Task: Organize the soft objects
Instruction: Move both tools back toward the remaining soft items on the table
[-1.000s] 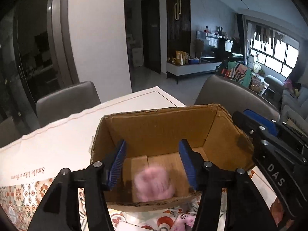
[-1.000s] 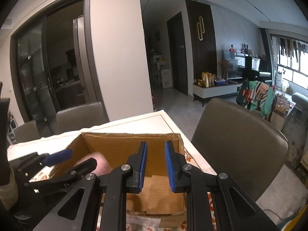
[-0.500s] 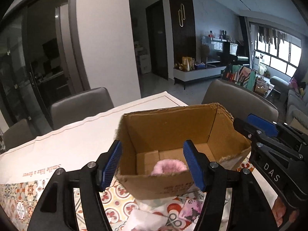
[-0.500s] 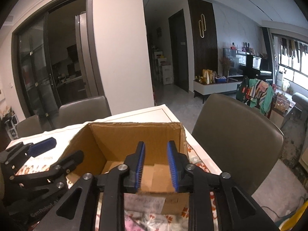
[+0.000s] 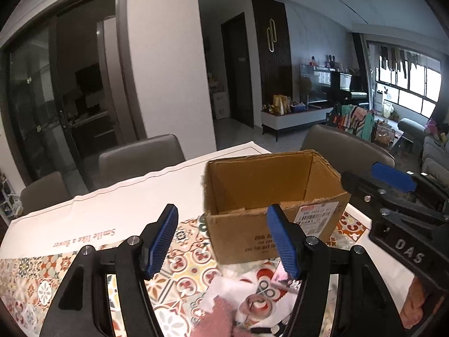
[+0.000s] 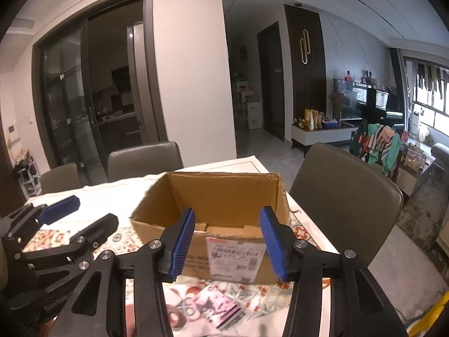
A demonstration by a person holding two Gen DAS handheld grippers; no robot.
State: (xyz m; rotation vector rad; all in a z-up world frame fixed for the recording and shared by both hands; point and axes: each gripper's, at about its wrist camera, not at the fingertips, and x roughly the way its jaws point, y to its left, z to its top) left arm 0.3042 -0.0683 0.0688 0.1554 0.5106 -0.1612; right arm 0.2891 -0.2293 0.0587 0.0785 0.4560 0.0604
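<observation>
Left wrist — left tool (image 5: 224,238) apart | right tool (image 6: 227,243) apart | cardboard box (image 5: 269,224) ahead

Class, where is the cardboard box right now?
The box stands open on the patterned tablecloth, just ahead of both claws, nearer the table's right edge, with a grey chair behind it.

Dim room, bright windows (image 5: 407,84) at right, fisheye-bent edges, blurred foreground.
</observation>
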